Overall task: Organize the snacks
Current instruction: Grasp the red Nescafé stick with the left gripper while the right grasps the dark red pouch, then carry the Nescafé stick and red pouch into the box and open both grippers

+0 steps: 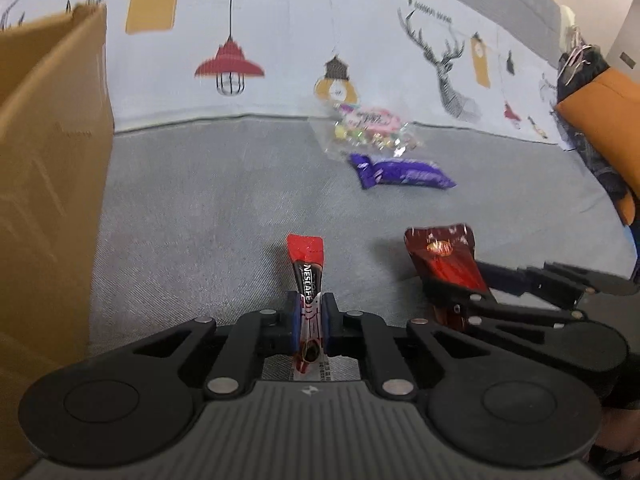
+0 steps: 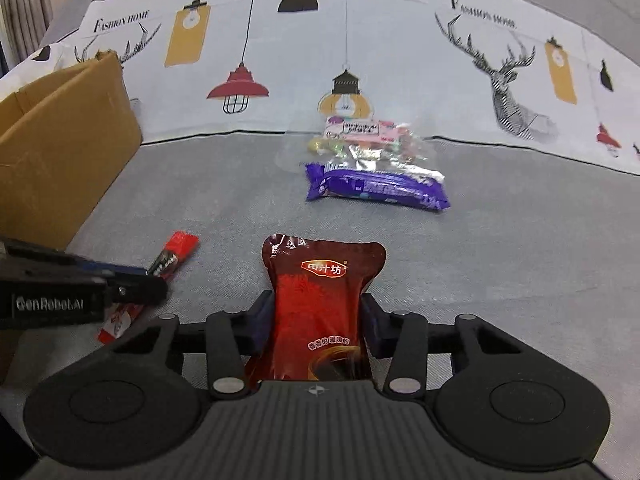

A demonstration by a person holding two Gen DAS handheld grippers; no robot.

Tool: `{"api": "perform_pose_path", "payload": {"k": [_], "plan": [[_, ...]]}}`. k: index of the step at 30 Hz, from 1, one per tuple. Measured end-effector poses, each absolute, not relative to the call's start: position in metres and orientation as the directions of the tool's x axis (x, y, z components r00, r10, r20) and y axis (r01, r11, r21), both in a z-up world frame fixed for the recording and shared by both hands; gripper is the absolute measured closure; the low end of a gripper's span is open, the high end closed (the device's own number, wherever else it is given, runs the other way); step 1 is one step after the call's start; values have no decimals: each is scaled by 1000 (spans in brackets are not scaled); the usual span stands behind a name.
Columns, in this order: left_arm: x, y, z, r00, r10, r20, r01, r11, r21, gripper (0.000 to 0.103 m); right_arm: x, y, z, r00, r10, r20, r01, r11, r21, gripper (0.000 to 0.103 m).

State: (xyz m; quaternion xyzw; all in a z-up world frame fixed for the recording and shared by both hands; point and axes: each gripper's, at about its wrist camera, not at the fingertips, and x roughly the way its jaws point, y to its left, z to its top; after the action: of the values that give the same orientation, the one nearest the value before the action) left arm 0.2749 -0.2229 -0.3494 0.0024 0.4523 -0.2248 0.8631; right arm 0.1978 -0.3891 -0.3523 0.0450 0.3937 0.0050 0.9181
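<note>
Left hand-held gripper [image 1: 311, 316]: pads clamped on a red Nescafe stick [image 1: 307, 280], which points forward above the grey bed [image 1: 200, 220].
Right hand-held gripper [image 2: 318, 316]: pads pressed on both sides of a dark red sauce pouch [image 2: 320, 300].
Purple snack bar [image 2: 376, 188]: lies farther off on the bed, touching a clear candy bag [image 2: 368, 140].
Cardboard box [image 1: 52, 152]: at the left.

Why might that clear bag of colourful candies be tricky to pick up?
The clear candy bag looks crinkly and loose, so it would probably flop and sag. Its shiny film may slip between tongs. The small sweets inside seem separate, so they would likely shift around. It rests partly against the purple packet, which might get nudged.
</note>
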Motion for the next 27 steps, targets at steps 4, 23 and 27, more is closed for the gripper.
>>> {"api": "perform_pose_path", "payload": {"k": [4, 23, 27], "plan": [[261, -217, -326, 518, -375, -769, 386, 905, -180, 92, 182, -388, -335, 710, 45, -703, 69, 989, 134, 56], [166, -98, -134, 781, -331, -529, 303, 942, -142, 93, 109, -267, -155, 897, 177, -406, -93, 972, 218, 56], [145, -65, -103, 828, -308, -468, 272, 951, -145, 93, 99, -240, -119, 905, 233, -354, -166, 963, 210, 56]]}}
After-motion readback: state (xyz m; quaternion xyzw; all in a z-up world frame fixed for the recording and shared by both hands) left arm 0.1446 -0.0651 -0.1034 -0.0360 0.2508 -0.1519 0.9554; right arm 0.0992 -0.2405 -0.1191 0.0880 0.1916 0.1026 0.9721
